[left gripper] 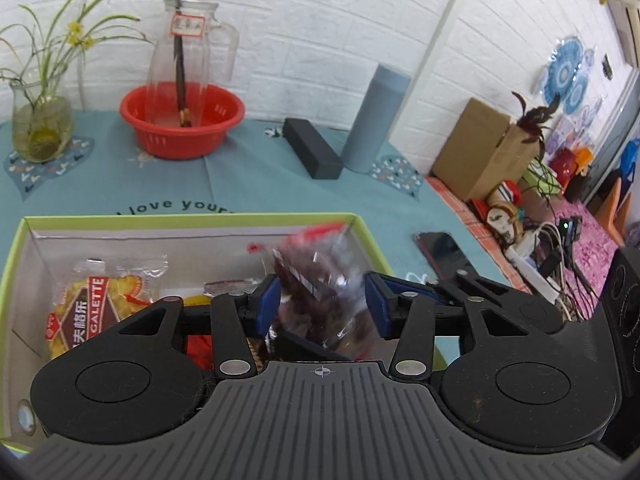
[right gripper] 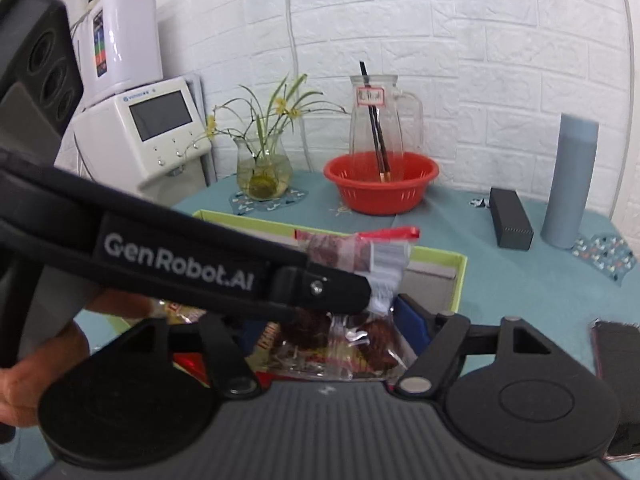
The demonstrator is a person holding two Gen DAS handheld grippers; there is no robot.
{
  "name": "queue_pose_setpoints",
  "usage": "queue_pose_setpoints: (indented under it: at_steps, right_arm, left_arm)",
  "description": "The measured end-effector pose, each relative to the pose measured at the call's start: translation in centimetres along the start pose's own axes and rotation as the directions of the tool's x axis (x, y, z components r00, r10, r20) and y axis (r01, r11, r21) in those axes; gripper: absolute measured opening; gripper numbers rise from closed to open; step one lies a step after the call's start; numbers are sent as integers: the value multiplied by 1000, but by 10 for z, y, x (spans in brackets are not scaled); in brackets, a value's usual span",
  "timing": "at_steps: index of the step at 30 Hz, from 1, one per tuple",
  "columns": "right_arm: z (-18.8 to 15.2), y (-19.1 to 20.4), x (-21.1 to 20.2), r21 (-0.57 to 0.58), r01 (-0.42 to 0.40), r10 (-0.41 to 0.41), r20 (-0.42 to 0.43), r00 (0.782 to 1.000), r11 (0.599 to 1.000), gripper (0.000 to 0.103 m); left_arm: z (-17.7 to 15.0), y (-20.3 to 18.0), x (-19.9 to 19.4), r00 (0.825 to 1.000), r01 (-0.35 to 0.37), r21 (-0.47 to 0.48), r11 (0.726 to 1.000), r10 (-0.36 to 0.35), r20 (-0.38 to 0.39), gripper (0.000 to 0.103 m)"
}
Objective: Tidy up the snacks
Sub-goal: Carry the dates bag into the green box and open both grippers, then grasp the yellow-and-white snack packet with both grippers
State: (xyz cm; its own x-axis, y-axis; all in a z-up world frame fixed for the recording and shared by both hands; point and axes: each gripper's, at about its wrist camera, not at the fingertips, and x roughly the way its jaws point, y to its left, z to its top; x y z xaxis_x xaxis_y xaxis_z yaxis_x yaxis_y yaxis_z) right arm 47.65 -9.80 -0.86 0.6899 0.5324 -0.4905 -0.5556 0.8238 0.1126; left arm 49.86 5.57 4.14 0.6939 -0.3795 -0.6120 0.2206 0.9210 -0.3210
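A green-rimmed cardboard box (left gripper: 192, 218) sits on the teal tablecloth and holds snacks, among them a yellow GALETTE packet (left gripper: 96, 304). A clear bag of dark red snacks (left gripper: 320, 280) with a red top strip hangs over the box between the blue pads of my left gripper (left gripper: 322, 300), whose jaws stand apart around it. In the right wrist view the same bag (right gripper: 352, 320) sits above the box (right gripper: 460, 276), with the left gripper's arm (right gripper: 200, 264) crossing in front. My right gripper (right gripper: 348, 320) is wide open over the box; only its right pad (right gripper: 412, 316) shows.
At the back stand a red basket (left gripper: 182, 120) with a glass jug (left gripper: 184, 52), a plant vase (left gripper: 40, 128), a black box (left gripper: 314, 148) and a grey-blue flask (left gripper: 372, 120). A phone (left gripper: 444, 254) lies right of the box. The table edge is at right, clutter beyond.
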Motion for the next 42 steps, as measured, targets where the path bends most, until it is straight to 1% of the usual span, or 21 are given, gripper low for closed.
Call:
queue_pose_setpoints:
  at_steps: [1,2,4,5,8,9,10,13,16,18,20,22,23,25,27,29,31,33,37,39,42]
  right_arm:
    - [-1,-2,-6,4,-1,1,13,1000,1000,82]
    - [-1,-2,-15,5,1,-1,32,999,1000,83]
    - [-2,0,-43,-5,20,-20,77,997,1000,88]
    - [-4,3,-58,-15,35,-33,97,995,999,93]
    - [-16,14,-109,-25,67,-63,142,988,997,94]
    - [-24,18,-125,-23,69,-65,147,987,997,94]
    - [-33,21,-141,-17,74,-71,146,987,997,94]
    - [-67,36,-180,9,83,-83,130,988,997,94]
    - [-113,52,-210,48,75,-78,72,994,996,95]
    - [-144,63,-224,73,82,-84,26,996,994,95]
    - [-172,73,-231,105,85,-84,-15,996,991,95]
    - [-193,79,-234,139,82,-79,-29,996,987,95]
    - [-200,81,-231,151,84,-80,-33,996,985,95]
    - [-210,83,-225,163,112,-107,-40,993,980,95]
    - [-214,86,-220,174,101,-95,-43,995,980,94]
    - [-218,93,-218,184,89,-83,-42,996,979,95]
    - [-216,101,-215,182,50,-45,-32,998,982,95]
    - [-212,109,-213,175,21,-17,-22,1000,984,94]
    - [-214,116,-218,170,53,-49,-24,999,984,94]
    - [-217,116,-216,156,63,-57,-42,997,986,94]
    - [-221,122,-213,137,70,-62,-59,996,988,95]
  left_arm:
    - [-1,1,-6,1000,-7,-8,1000,7,19,39]
    - [-2,2,-13,999,-4,-13,1000,4,37,40]
    - [-6,-5,-32,998,6,-5,1000,-6,57,40]
    - [-9,-10,-42,998,9,4,1000,-9,67,40]
    - [-27,-29,-77,995,30,36,999,-33,95,44]
    - [-36,-35,-88,994,38,43,998,-42,102,49]
    - [-48,-42,-99,993,45,52,998,-51,106,51]
    - [-89,-61,-125,993,73,83,994,-81,90,52]
    - [-134,-72,-141,994,95,73,993,-98,47,52]
    - [-167,-77,-150,993,117,49,992,-117,8,52]
    - [-200,-82,-153,989,144,16,989,-143,-46,52]
    - [-224,-85,-152,982,162,-15,987,-163,-91,51]
    - [-232,-87,-150,980,170,-19,985,-171,-102,51]
    - [-242,-91,-143,978,148,-35,988,-152,-144,49]
    - [-247,-93,-143,978,137,-41,990,-142,-151,49]
    - [-250,-91,-148,983,109,-37,993,-113,-142,50]
    - [-255,-85,-154,988,84,-32,996,-88,-130,50]
    - [-256,-80,-153,987,80,-48,996,-86,-138,50]
    - [-263,-75,-151,984,70,-71,995,-80,-160,50]
    - [-267,-77,-145,979,77,-80,994,-90,-180,50]
    - [-268,-87,-140,980,80,-48,996,-88,-179,50]
